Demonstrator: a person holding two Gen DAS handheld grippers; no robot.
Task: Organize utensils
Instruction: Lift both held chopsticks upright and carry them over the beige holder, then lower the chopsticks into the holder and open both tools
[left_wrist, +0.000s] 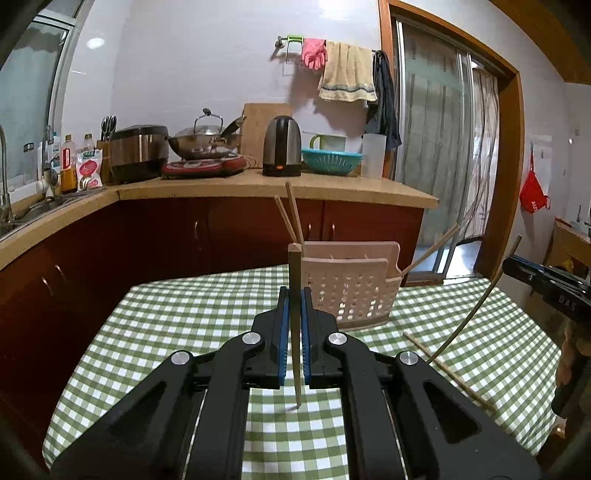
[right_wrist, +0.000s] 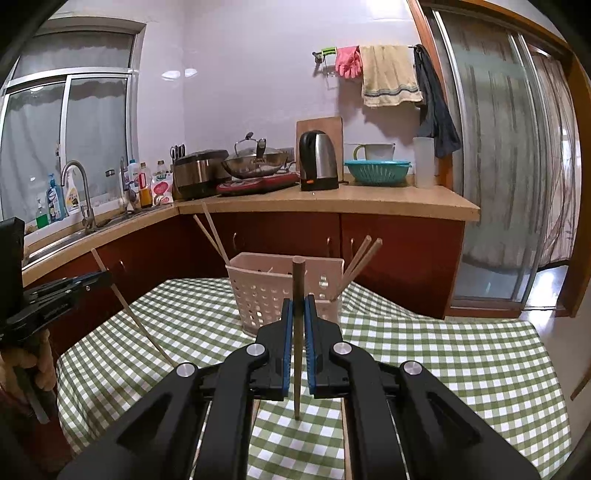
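My left gripper (left_wrist: 294, 295) is shut on a wooden chopstick (left_wrist: 295, 273) held upright, its tip near the tablecloth. My right gripper (right_wrist: 298, 306) is shut on a darker chopstick (right_wrist: 297, 280), also upright. A pale pink perforated utensil basket (left_wrist: 351, 291) stands just beyond the left gripper; it also shows in the right wrist view (right_wrist: 266, 291). Chopsticks lean out of its left end (right_wrist: 212, 236) and right end (right_wrist: 360, 260). The right gripper (left_wrist: 546, 284) with its chopstick shows at the left view's right edge; the left gripper (right_wrist: 66, 291) shows at the right view's left edge.
A loose chopstick (left_wrist: 447, 369) lies on the green checked tablecloth (left_wrist: 166, 332) right of the left gripper. Behind the table runs a kitchen counter (right_wrist: 332, 201) with a kettle (right_wrist: 317, 160), wok, rice cooker and teal colander. A sliding door (right_wrist: 491, 184) is to the right.
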